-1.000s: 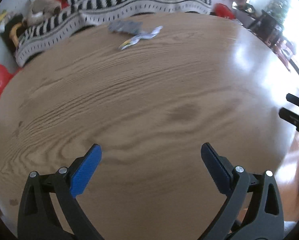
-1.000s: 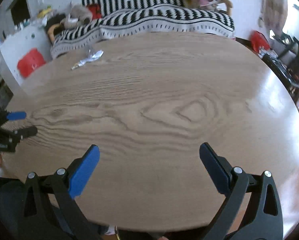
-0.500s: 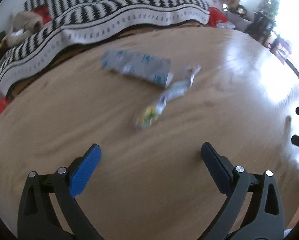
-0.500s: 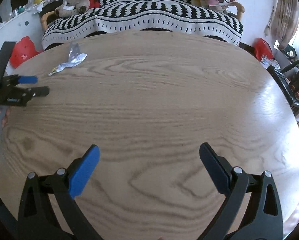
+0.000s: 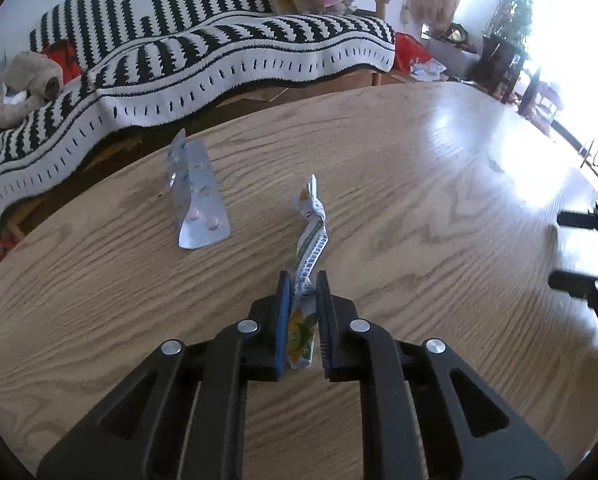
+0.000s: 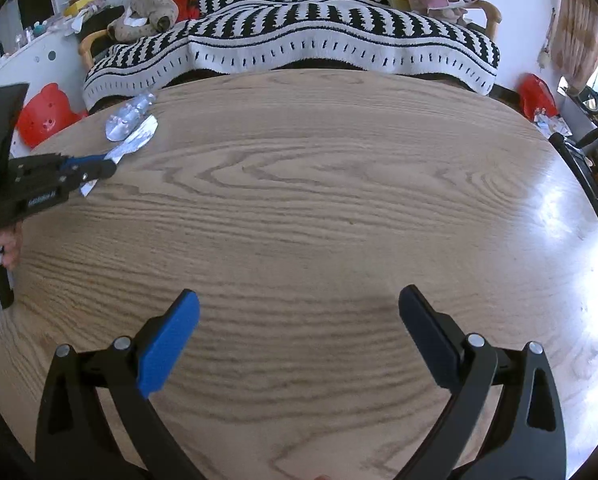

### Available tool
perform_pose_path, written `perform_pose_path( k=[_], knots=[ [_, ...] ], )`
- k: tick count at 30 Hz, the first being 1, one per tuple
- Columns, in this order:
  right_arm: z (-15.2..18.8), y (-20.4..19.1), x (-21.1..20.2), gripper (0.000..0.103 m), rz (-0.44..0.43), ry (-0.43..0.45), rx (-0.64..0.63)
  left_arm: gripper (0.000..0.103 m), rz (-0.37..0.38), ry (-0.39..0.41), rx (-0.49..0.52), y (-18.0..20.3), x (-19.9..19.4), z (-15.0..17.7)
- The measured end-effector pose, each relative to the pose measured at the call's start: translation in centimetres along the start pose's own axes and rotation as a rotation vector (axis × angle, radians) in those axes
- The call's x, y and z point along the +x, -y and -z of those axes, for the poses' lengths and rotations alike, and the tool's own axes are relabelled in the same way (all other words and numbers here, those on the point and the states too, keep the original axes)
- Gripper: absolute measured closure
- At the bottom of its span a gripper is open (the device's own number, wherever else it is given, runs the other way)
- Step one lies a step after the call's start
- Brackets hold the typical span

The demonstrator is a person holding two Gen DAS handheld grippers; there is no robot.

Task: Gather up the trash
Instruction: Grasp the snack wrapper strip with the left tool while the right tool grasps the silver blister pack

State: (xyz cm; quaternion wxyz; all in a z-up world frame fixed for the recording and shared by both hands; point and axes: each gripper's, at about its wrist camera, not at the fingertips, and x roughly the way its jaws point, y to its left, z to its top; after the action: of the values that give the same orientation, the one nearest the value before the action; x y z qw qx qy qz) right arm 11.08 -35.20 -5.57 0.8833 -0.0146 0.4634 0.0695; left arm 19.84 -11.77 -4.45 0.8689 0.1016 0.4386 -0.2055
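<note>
My left gripper (image 5: 302,280) is shut on a twisted snack wrapper (image 5: 311,248), white with green and yellow print, that lies on the round wooden table (image 5: 419,184). A silver pill blister pack (image 5: 197,196) lies just beyond it to the left. In the right wrist view the left gripper (image 6: 109,166) shows at the far left, holding the wrapper (image 6: 135,142), with the blister pack (image 6: 129,114) behind. My right gripper (image 6: 299,312) is open and empty over the table's near side.
A sofa with a black and white striped blanket (image 5: 227,52) stands behind the table. A plush toy (image 6: 147,12) and red objects (image 6: 49,118) lie at the left. Dark chairs (image 5: 507,64) stand at the right by a bright window.
My left gripper moved forward to the wrapper and shut on it. My right gripper stayed open and shifted little.
</note>
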Motion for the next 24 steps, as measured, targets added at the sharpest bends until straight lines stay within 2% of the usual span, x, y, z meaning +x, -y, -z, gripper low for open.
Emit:
perform_pose_path(
  k=[7,10,15,20,24],
  knots=[
    [-4.1,-2.8,1.9,0.007,-0.038,0.023,-0.026,0.092,0.046,-0.012,-0.063,-1.3,-2.2,2.7],
    [-7.6,-5.4,2.8,0.007,-0.081,0.044,-0.026,0.092,0.037,-0.019,-0.079,-1.6,-3.1,3.8],
    [-13.1,-11.1,4.6,0.007,-0.172,0.049,-0.067,0.092,0.05,-0.007,-0.167,-2.7,-4.1,5.3],
    [-15.7,-15.3,7.2,0.007,-0.194,0.023,-0.071,0.092,0.043,-0.007,-0.172,-2.9,-4.6,6.1],
    [-16.8,-17.1,8.6,0.008,-0.213,0.014,-0.053,0.092,0.03,0.001,-0.184,-2.9,-5.1,6.8]
  ],
)
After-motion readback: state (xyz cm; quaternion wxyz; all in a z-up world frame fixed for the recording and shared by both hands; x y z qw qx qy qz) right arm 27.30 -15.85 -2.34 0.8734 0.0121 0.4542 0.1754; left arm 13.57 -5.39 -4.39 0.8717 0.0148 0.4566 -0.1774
